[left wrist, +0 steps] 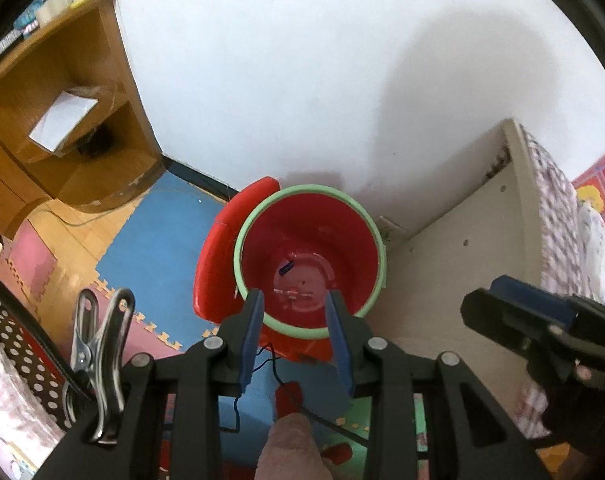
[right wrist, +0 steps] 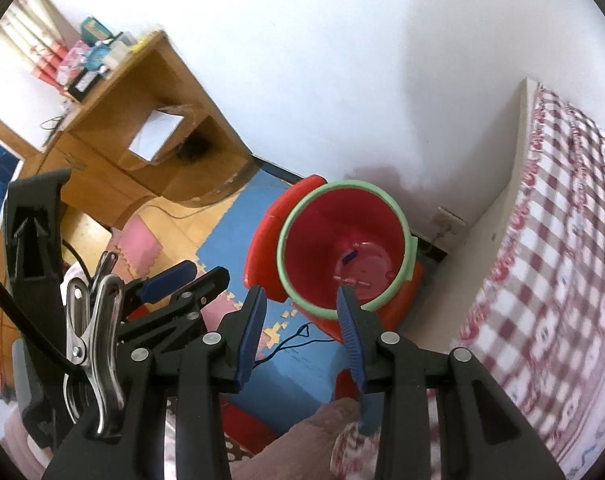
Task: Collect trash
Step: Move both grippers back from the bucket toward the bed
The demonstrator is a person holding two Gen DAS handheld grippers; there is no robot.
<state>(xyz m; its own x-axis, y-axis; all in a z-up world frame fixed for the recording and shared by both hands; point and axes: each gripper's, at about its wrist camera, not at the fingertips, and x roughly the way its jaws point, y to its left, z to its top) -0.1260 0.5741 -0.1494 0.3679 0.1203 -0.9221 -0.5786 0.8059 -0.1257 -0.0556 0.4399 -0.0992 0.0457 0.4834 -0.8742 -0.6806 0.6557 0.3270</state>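
Note:
A red bucket [left wrist: 342,232] with a pale green rim stands on the floor against the white wall, backed by a red plastic piece [left wrist: 218,248]. On its bottom lie a clear wrapper [left wrist: 302,284] and a small blue scrap [left wrist: 286,267]. My left gripper [left wrist: 296,312] hangs above the bucket's near rim, open, with nothing between its blue pads. The right gripper [right wrist: 302,308] hovers over the same bucket [right wrist: 314,236], also open and holding nothing. Each shows in the other's view: the right gripper [left wrist: 490,296] beside the bed, the left gripper [right wrist: 198,276] at the left.
A wooden desk [left wrist: 62,92] stands left of the bucket and a bed with a checked cover [right wrist: 542,280] to the right. Blue and pink foam mats [left wrist: 162,232] cover the floor. A dark thread [right wrist: 302,336] lies in front of the bucket. A pinkish rounded shape [left wrist: 290,444] sits at the bottom edge.

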